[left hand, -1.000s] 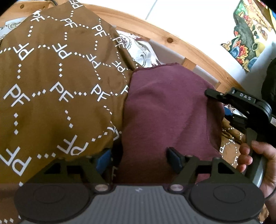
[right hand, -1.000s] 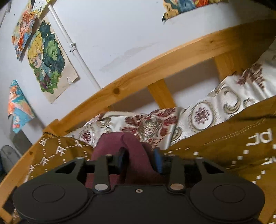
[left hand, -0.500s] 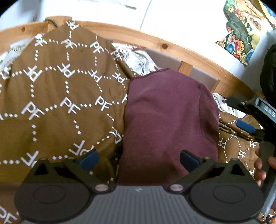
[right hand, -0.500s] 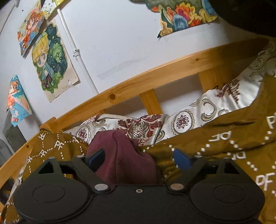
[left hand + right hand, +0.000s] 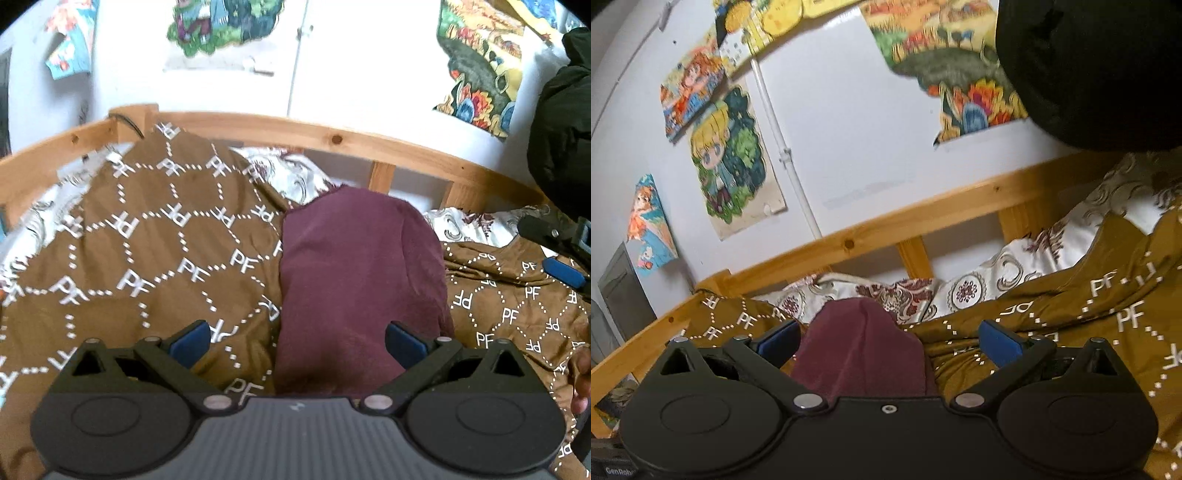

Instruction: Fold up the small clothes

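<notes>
A maroon garment point(image 5: 362, 280) lies folded on the brown blanket point(image 5: 147, 258), its far end toward the wooden rail. My left gripper point(image 5: 295, 339) hangs above its near end, jaws wide. The blue pads point(image 5: 190, 341) stand clear of the cloth. In the right wrist view the same maroon garment point(image 5: 860, 350) shows as a hump low between the fingers. My right gripper point(image 5: 888, 341) has its jaws opening, and its pads point(image 5: 1001, 341) do not touch the cloth. The right gripper point(image 5: 550, 251) also shows at the right edge of the left wrist view, off to the garment's side.
A curved wooden bed rail point(image 5: 332, 142) runs behind the blanket, with patterned white bedding point(image 5: 979, 291) against it. Posters point(image 5: 731, 166) hang on the white wall. A black garment point(image 5: 1089, 66) hangs at the upper right. A person's hand point(image 5: 581, 384) is at the right edge.
Both grippers opened and let go of the maroon garment. The left one rose and drew back. The right one pulled away sideways, and the garment now lies flat on the blanket.
</notes>
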A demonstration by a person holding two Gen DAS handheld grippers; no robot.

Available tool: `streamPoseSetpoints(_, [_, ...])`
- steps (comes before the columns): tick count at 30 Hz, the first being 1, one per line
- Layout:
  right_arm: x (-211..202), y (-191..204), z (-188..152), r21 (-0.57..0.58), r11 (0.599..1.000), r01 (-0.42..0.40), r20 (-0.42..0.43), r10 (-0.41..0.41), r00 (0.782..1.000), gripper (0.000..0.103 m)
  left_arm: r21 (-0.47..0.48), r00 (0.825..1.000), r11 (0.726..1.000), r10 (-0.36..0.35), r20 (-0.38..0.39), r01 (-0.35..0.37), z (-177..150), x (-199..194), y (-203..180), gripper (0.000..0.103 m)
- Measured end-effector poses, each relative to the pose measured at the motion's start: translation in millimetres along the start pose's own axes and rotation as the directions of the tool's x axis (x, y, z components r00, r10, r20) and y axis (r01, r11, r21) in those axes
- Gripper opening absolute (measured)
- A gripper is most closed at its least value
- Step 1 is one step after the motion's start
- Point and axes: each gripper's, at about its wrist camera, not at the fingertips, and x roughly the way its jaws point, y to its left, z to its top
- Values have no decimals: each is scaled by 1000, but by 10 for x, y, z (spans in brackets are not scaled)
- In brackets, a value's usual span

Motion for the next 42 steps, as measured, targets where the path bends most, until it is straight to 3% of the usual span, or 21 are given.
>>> streamPoseSetpoints(8, [-515, 178, -42, -59, 998, 9, 52, -6, 999, 102, -8, 998, 1000, 30, 61, -30, -95, -391, 21, 102])
streamPoseSetpoints(18, [-1058, 353, -225, -107, 994, 4, 73, 3, 997, 102, 57, 991, 996, 60, 116, -67, -256, -790, 33, 102])
streamPoseSetpoints(25, [-1342, 473, -353, -171, 985, 4, 93, 12, 996, 102, 31, 988, 996, 76, 134, -81, -368, -955, 63, 103])
streamPoseSetpoints(33, [-1457, 465, -521, -162, 987, 5, 50, 3, 999, 102, 53, 988, 993, 100, 116, -107, -519, -925, 54, 102])
streamPoseSetpoints(42, [-1447, 310, -784, -131, 989, 67, -21, -70, 997, 102, 49, 990, 992, 112, 82, -116, -731, -834, 84, 103])
